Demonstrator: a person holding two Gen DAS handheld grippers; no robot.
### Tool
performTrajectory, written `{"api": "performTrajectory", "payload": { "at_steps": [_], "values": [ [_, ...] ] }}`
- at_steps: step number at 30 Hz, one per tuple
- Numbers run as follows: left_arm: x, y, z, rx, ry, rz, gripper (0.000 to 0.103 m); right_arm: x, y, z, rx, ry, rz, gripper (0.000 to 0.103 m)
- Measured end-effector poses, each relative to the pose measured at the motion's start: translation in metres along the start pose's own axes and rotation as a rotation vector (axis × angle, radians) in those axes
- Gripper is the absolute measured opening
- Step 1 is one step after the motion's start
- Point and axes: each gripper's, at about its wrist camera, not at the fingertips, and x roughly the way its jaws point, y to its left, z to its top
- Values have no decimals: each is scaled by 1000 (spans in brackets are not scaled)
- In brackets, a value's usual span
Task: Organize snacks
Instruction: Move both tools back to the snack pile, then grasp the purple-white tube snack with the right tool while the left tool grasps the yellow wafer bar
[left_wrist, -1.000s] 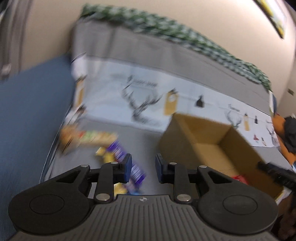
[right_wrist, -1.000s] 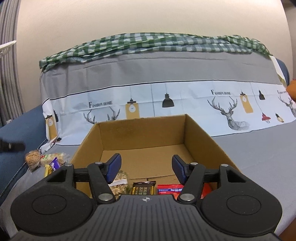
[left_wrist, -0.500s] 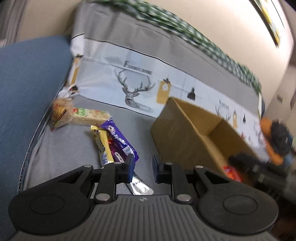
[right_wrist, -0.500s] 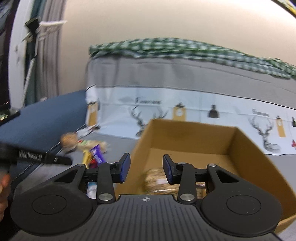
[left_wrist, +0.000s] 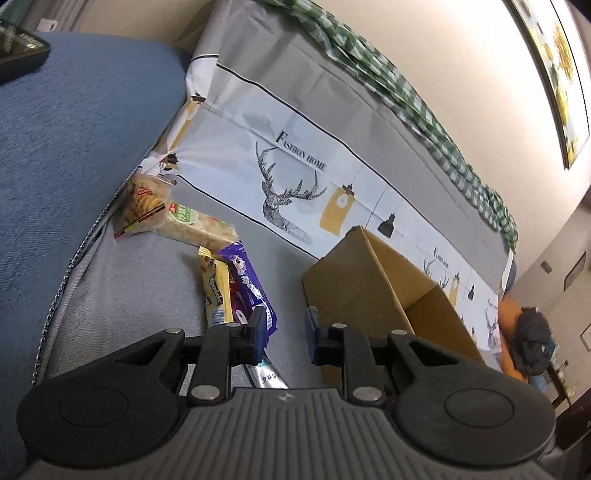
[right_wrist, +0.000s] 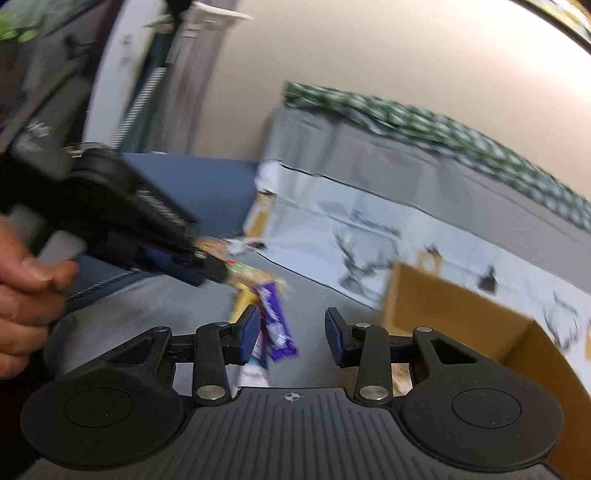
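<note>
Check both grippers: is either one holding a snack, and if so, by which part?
Nothing is held. The left gripper and the right gripper both show an empty gap between the fingers; the purple wrapper lies loose on the grey cover.

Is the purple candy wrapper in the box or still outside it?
Outside. The purple wrapper lies flat on the grey cover beside the yellow bar, left of the cardboard box.

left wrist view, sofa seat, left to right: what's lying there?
Blue sofa armrest → clear bag of round biscuits → green-labelled cracker pack → yellow snack bar → purple snack packet → cardboard box.
</note>
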Motion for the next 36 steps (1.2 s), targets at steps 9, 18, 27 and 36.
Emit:
{"api": "performTrajectory", "payload": {
  "at_steps": [9,18,27,36],
  "values": [
    [8,22,6,-119,-1,2,28,64,11,-3,62,151,-14,42],
    [60,19,6,-52,54,92,35,106,18,-25,102,291,45,60],
    [107,21,-1,65,112,240,45,127,14,-25,172,372,84,59],
    [114,18,-6,124,145,261,26,128,8,-27,241,382,116,35]
  ]
}}
